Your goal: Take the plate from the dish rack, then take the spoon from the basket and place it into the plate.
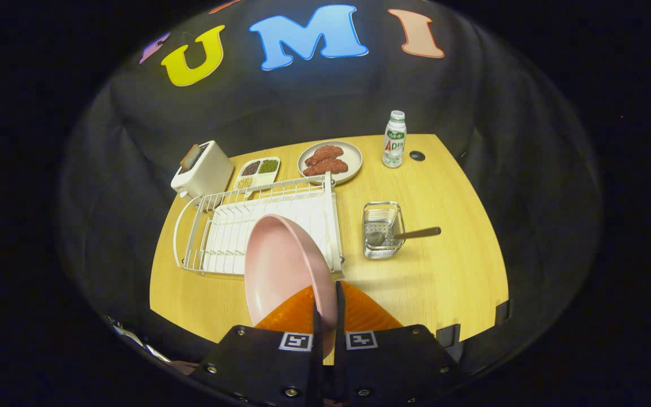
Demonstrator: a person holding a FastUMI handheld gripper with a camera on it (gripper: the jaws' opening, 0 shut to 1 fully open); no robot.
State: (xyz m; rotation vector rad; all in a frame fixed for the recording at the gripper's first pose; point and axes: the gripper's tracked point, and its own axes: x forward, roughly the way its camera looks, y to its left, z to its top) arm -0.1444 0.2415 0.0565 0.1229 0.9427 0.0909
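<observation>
My gripper [325,302] is shut on the rim of a pink plate [280,265], with an orange finger on each side of it. The plate stands on edge in the air, above the table and in front of the near right corner of the white wire dish rack [218,226]. To the right of the rack a small wire basket [382,229] stands on the table. In it lies a spoon [410,233], bowl down in the basket, its brown handle sticking out to the right over the rim.
The wooden table [444,271] carries a white toaster [201,169], a divided tray of beans [256,172], a grey plate with meat [330,160], a small drink bottle [394,139] and a dark round knob [417,155] along its far side. Bare tabletop lies right of the basket.
</observation>
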